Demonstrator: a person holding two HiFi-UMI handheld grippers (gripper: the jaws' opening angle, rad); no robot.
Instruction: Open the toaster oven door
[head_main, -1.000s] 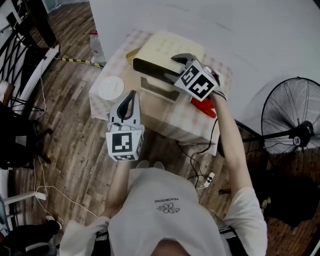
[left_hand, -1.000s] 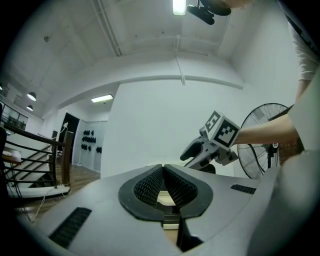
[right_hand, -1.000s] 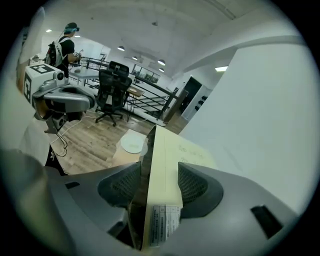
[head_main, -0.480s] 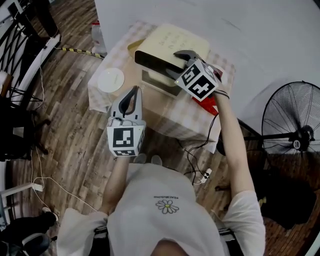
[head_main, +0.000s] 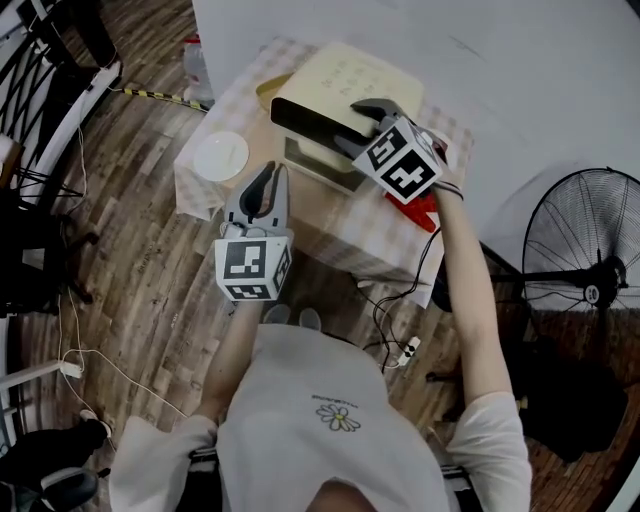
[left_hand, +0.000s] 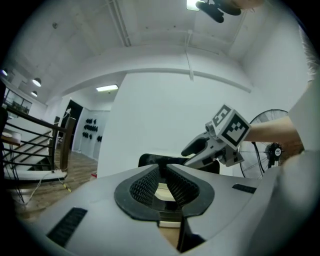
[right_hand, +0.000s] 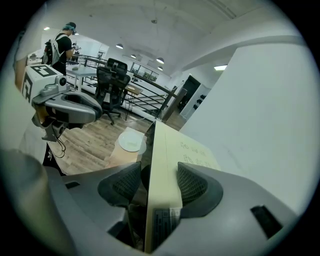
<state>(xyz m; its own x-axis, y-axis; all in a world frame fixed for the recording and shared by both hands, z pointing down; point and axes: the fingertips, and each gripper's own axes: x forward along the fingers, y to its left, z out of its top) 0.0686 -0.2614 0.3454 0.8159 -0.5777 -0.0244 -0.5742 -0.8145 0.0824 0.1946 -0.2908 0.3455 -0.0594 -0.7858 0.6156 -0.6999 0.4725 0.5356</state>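
At the table (head_main: 372, 243), right tongs (head_main: 353, 128) clamp the toaster oven (head_main: 335, 82) by its upper front edge; left tongs (head_main: 268, 172) hang closed, empty.

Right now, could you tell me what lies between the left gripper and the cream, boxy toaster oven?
Nothing: the head view shows only bare tabletop between the left gripper and the toaster oven; the round white plate sits aside.
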